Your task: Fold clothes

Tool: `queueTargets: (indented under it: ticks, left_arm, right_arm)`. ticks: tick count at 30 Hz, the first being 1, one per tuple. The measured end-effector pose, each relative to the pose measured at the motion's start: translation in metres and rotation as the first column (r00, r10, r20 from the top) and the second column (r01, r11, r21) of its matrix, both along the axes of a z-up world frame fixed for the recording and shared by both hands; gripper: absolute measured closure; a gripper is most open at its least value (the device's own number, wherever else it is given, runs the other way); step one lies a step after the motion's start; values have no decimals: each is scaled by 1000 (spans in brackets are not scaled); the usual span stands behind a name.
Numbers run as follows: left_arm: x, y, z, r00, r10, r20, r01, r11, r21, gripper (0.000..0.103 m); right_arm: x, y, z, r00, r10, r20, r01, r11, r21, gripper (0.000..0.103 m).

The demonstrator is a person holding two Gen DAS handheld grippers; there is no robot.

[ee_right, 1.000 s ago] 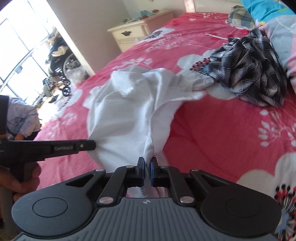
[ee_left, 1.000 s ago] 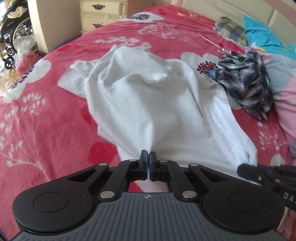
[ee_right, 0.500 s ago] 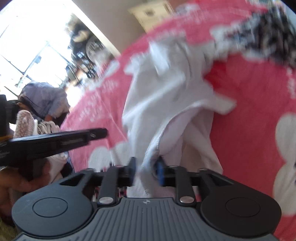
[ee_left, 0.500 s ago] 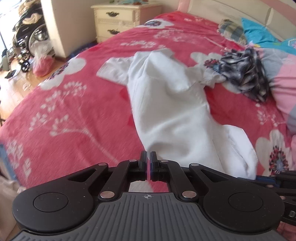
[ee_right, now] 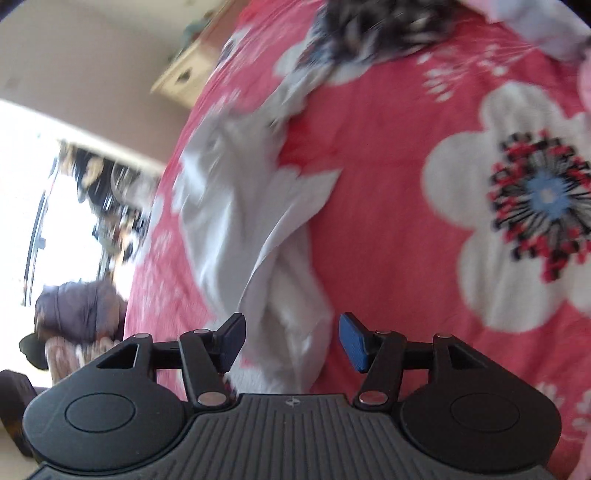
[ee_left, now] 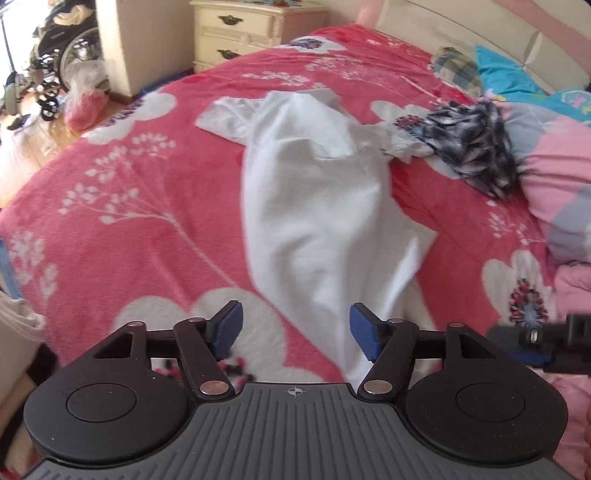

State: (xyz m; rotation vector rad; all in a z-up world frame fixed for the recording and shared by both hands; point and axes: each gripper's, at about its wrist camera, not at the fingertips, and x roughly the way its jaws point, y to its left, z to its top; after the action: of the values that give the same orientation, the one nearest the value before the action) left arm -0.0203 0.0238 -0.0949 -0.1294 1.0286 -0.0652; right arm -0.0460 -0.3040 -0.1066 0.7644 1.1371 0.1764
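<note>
The white shirt (ee_left: 314, 206) lies stretched lengthwise down the middle of the red flowered bedspread (ee_left: 129, 206), collar end toward the headboard, one sleeve spread to the left and the hem end bunched close under my two grippers. A second ago I had that hem pinched in both of them; half a second ago my right one was already parting while my left one was clamped. Now I see my left gripper (ee_left: 295, 328) with its blue pads spread wide, nothing between them but the cloth lying on the bed below. My right gripper (ee_right: 291, 341) is likewise spread apart, the shirt (ee_right: 243, 206) loose beneath it, not touched by either pad as far as I can tell; that view is tilted and blurred. The shirt has gone from a lifted, tented shape to a long narrow strip resting on the bed. Beside its collar, to the right, sits the crumpled plaid garment (ee_left: 469, 147), touching the shirt's far sleeve. Beyond it are pink and blue pillows (ee_left: 546, 177). A cream nightstand (ee_left: 243, 33) stands past the bed's far left corner.
</note>
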Motion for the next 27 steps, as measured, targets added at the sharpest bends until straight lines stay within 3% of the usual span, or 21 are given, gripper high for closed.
queueTargets:
  ticks: [4,7,10,17,21,27]
  left_arm:
    - [7,-35,-19,989,-136,-62,135,990,-33,36]
    - [15,-60,-39,977,-169,-131,175,984,38,38]
    - [20,-72,-56,972,-167,-164,184,978,94,49]
    - [24,-95,-72,970,-168,-177,201,962,185,57]
    - [14,-102,-59,972,-189,-140,223,928,297,57]
    - [13,-117,-61,966,-233,-109,257,896,361,61]
  right_arm:
    - [16,-25,-11,995,-100,-1,100,995,-1,44]
    - [28,-28,-17,994,-114,0,114,994,4,44]
    - [36,-23,-24,994,-110,-6,110,994,16,44]
    - [39,-13,-32,997,-71,-33,72,997,15,44]
    - [37,-15,-35,997,-70,-34,71,997,18,44]
    - [32,-23,-32,996,-82,-22,82,996,22,44]
